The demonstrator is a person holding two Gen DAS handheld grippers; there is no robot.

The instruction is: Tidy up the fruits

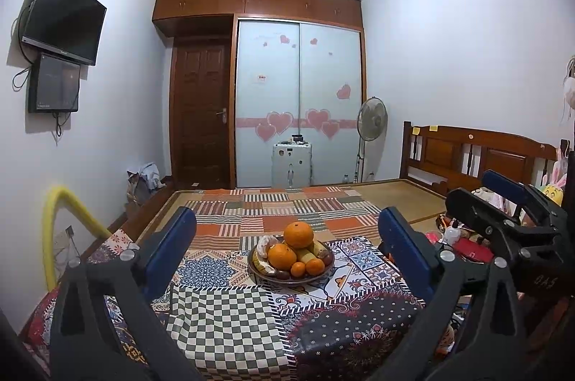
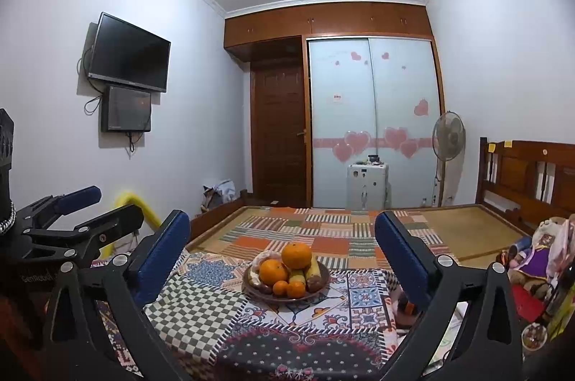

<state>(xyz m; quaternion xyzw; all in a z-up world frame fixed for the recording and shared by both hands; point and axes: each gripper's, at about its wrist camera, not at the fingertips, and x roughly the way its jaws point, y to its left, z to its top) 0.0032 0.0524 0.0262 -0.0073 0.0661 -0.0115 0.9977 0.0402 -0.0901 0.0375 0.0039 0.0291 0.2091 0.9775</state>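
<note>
A brown bowl (image 1: 325,267) sits mid-table on the patterned cloth (image 1: 230,312), at 12 o'clock from both grippers. It is heaped: a big orange (image 1: 298,234) on top, another (image 1: 282,256) at its 7 o'clock, two small oranges (image 1: 315,266) at the front rim, bananas (image 1: 308,254) behind, dark fruit (image 1: 282,274) low. The left gripper (image 1: 287,258) and right gripper (image 2: 284,255) both gape wide, empty, short of the bowl.

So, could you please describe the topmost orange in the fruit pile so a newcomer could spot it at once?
Start at the patchwork-patterned tablecloth in front of the bed, then find the round dark fruit plate in its middle. The large round orange crowns the pile there, above a second big orange and two small ones; it alone sits highest.
</note>
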